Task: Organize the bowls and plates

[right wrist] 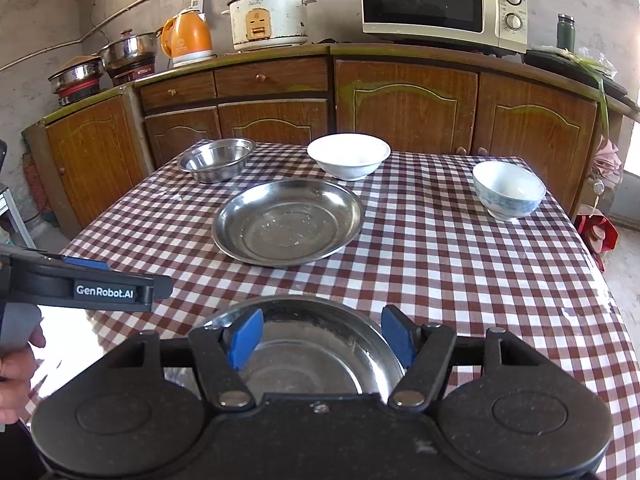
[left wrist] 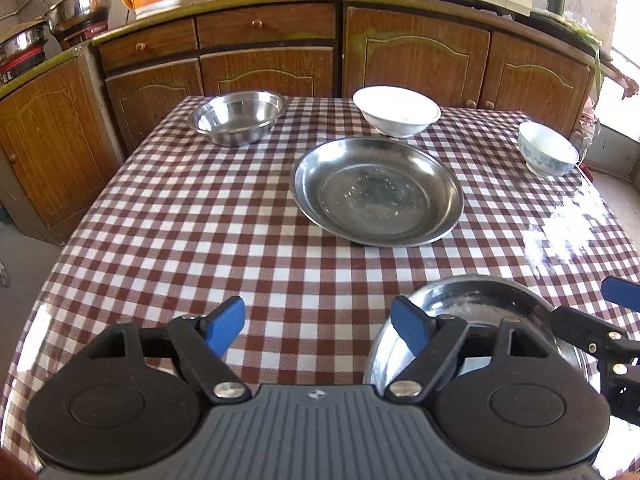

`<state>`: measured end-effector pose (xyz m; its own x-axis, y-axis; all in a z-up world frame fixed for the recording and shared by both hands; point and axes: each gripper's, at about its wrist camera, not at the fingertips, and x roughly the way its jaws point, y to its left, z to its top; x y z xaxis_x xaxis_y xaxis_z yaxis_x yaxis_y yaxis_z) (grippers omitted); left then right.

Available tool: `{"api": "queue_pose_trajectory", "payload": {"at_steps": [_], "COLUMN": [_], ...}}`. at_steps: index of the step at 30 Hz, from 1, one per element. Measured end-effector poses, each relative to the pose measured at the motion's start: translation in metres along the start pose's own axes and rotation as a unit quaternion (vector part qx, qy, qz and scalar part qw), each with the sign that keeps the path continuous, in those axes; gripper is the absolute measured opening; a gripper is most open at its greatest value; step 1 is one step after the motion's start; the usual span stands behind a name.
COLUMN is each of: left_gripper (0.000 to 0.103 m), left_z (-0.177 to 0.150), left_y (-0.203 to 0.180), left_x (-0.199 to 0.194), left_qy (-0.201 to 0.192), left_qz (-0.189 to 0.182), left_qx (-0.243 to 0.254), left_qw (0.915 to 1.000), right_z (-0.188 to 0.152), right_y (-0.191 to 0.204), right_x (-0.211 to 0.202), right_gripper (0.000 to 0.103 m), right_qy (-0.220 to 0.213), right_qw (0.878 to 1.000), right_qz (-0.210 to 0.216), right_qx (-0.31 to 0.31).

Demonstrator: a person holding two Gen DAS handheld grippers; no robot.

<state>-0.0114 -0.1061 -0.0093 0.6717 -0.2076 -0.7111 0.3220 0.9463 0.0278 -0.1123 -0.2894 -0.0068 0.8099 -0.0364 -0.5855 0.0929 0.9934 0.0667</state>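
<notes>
A large steel plate lies mid-table. A steel bowl stands at the back left, a white bowl at the back middle, and a blue-patterned bowl at the right. A second steel dish sits at the near edge. My left gripper is open and empty above the cloth, left of that dish. My right gripper is open, its fingers straddling the near dish above it.
The checked tablecloth covers the table, with glare at its right side. Wooden cabinets stand behind, carrying a microwave, a rice cooker, an orange kettle and pots. My left gripper's side shows at left.
</notes>
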Motion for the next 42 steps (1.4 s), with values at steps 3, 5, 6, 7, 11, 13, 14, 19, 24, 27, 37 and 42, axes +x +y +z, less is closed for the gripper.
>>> {"api": "queue_pose_trajectory", "payload": {"at_steps": [3,5,6,7,11,13,14,19,24,27,37,42], "left_gripper": [0.085,0.086,0.087,0.088,0.09,0.093,0.093,0.093,0.094,0.094,0.095,0.095], "left_z": [0.005,0.008,0.009,0.01,0.013,0.014,0.014,0.017,0.02,0.021,0.023,0.025], "left_y": [0.002,0.003,0.004,0.005,0.008,0.01,0.01,0.012,0.012,0.014,0.014,0.014], "left_x": [-0.002,-0.004,-0.004,-0.004,-0.002,0.0,0.001,0.007,0.01,0.011,0.014,0.017], "left_qy": [-0.004,-0.007,-0.008,-0.009,-0.01,-0.006,-0.003,0.003,0.008,0.005,-0.007,-0.004], "left_qz": [0.002,0.001,0.002,0.003,0.006,0.007,0.007,0.011,0.012,0.003,-0.007,-0.005], "left_qx": [0.002,0.001,0.002,0.002,-0.002,-0.005,-0.007,-0.005,-0.003,-0.009,-0.017,-0.015], "left_qw": [1.0,1.0,1.0,0.9999,0.9999,0.9999,0.9999,0.9999,0.9999,0.9999,0.9998,0.9999], "right_z": [0.005,0.008,0.01,0.011,0.015,0.016,0.016,0.018,0.022,0.024,0.026,0.028], "right_y": [0.002,0.002,0.002,0.002,0.004,0.005,0.005,0.003,0.003,0.003,0.003,0.002], "right_x": [0.001,0.002,0.002,0.003,0.005,0.007,0.007,0.014,0.016,0.018,0.022,0.028], "right_gripper": [0.078,0.078,0.079,0.079,0.079,0.079,0.079,0.079,0.079,0.079,0.079,0.079], "right_qy": [-0.002,-0.003,-0.004,-0.005,-0.006,-0.006,-0.005,0.002,0.0,-0.001,0.0,0.0], "right_qw": [1.0,1.0,1.0,1.0,1.0,1.0,1.0,1.0,1.0,1.0,1.0,1.0], "right_qz": [0.002,0.004,0.005,0.006,0.008,0.009,0.008,0.013,0.013,0.014,0.014,0.014], "right_qx": [0.001,0.001,0.002,0.002,0.001,0.001,0.002,0.014,0.016,0.018,0.021,0.024]}}
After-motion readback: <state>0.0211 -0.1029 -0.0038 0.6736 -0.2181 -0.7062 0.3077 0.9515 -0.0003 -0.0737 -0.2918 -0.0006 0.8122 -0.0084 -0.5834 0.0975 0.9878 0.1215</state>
